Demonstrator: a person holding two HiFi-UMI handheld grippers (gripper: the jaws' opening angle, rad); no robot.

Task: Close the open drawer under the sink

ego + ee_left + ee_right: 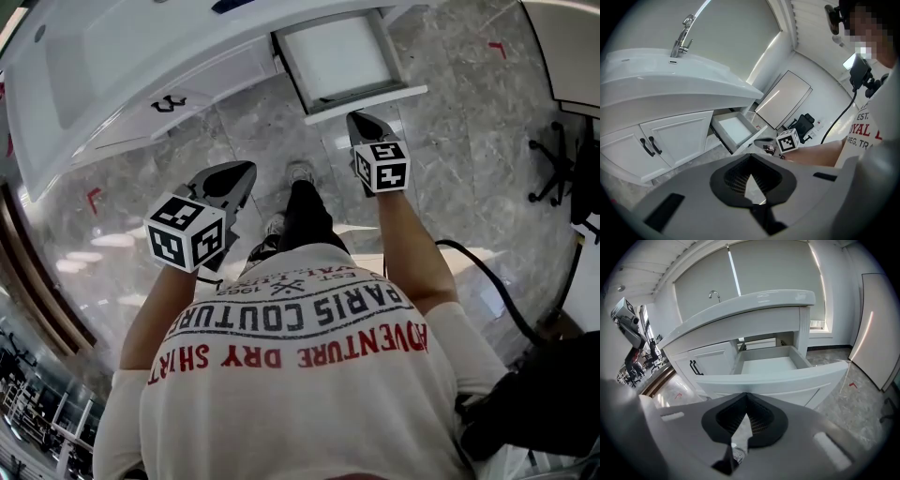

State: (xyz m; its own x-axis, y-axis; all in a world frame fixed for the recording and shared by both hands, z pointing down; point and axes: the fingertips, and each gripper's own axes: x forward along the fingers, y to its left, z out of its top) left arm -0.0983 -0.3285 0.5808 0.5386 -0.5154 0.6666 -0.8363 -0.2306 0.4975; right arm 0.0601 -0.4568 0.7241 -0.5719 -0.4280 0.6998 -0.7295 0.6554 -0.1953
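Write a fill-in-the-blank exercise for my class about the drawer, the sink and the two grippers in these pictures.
1. The drawer under the sink stands ___.
2. The drawer holds ___.
3. Of the left gripper and the right gripper, the one nearer the drawer's front is the ___ one.
4. The handles on the cabinet doors beside the drawer are ___ in colour.

Missing words: open; nothing; right; black.

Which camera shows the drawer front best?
Right gripper view: the drawer front faces it, wide and close. Head view shows only its top edge; left gripper view shows it small and angled.
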